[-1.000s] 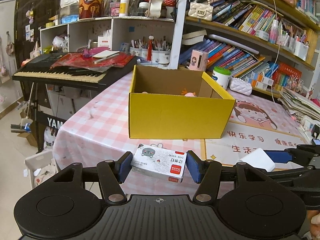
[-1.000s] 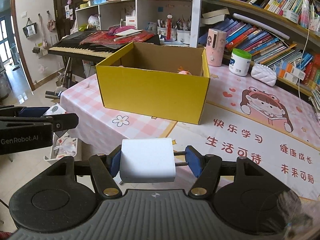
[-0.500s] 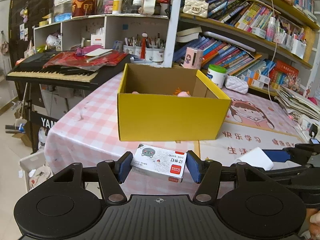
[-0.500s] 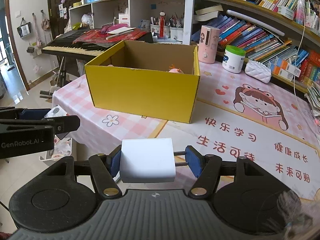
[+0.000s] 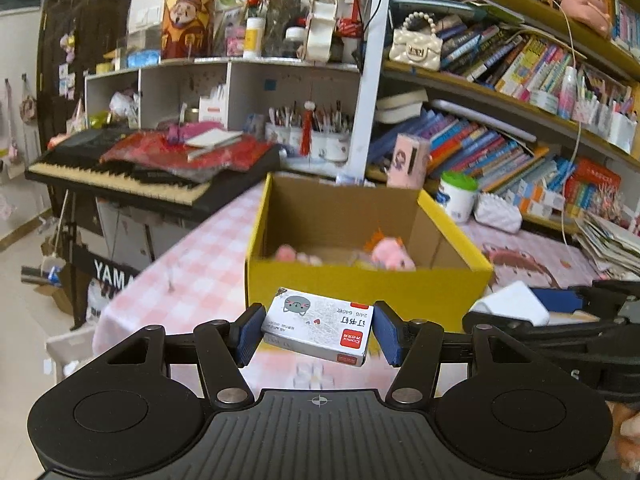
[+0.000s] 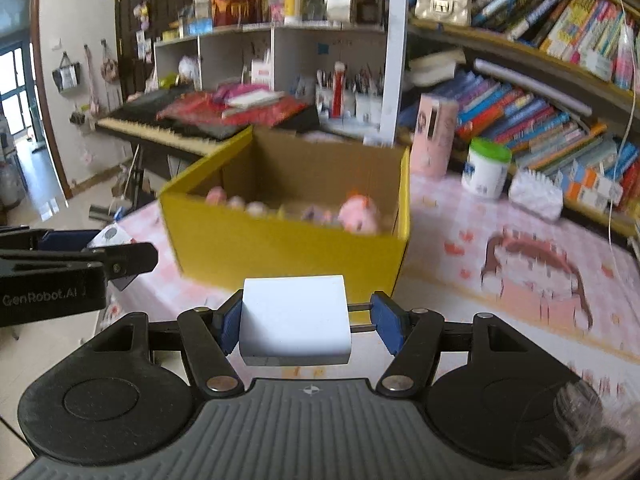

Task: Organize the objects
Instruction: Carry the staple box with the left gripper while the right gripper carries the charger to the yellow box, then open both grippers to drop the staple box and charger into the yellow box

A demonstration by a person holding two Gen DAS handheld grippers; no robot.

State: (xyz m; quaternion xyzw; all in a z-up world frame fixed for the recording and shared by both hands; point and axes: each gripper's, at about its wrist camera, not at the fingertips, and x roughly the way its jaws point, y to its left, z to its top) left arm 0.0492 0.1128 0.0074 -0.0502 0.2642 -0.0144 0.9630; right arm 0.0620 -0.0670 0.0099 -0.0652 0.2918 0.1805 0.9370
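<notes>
Left tool (image 5: 316, 334) is gripping a small flat white cardboard staple box (image 5: 318, 330) with a grey cat face and a red label, blue pads pressing on both short ends; the box is tilting slightly, its right end lower. It is hanging in the air just before the near wall of the open yellow cardboard carton (image 5: 360, 288).

Right tool (image 6: 306, 322) is gripping a plain white rounded-corner plastic charger block (image 6: 294, 318), its two metal prongs sticking out toward the right pad. The block is also hanging in front of the carton's near wall (image 6: 280, 252), close to its right corner.

The carton is sitting on the surface (image 5: 188, 276), on the pink-checked cloth near the left edge, with its brown inside open upward. Pink plush toys (image 5: 390, 256) are lying along the carton floor by the near wall; the back half of the floor is looking bare.

To the right of the carton, the cartoon-printed mat (image 6: 520, 272) is lying open. A white jar with a green lid (image 6: 486, 170) and a pink rectangular box (image 6: 434, 140) are standing at the far edge, by the bookshelf.

The two tools are side by side, near each other but apart.
</notes>
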